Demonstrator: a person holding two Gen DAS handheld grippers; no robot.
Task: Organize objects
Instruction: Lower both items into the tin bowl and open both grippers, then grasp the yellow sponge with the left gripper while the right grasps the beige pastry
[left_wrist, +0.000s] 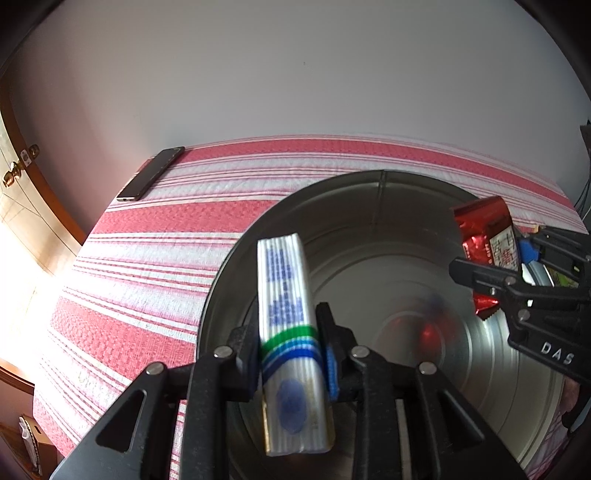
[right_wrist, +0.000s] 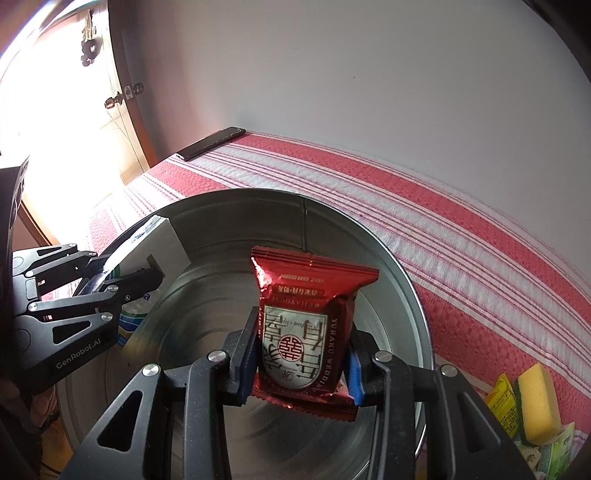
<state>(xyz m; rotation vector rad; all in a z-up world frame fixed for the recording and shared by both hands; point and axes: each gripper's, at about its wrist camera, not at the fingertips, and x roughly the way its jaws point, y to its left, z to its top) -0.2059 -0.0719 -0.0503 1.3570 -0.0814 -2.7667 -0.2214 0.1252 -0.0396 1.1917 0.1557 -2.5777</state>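
Metal tin (right_wrist: 402, 280) gapes beneath both grippers: left (left_wrist: 286, 354) loosening on white pack (left_wrist: 286, 317), right (right_wrist: 301, 354) clamping red packet (right_wrist: 306, 325).

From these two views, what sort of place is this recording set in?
Probably a room in a home: a striped red-and-white cloth covers the surface against a plain wall, a wooden door with brass knobs stands nearby, and a phone lies on the cloth.

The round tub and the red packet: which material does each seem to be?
Round tub: apparently bare sheet metal, shiny, with a wall seam and reflections on its floor. Red packet: probably metallised plastic foil, glossy, creased, with crimped ends.
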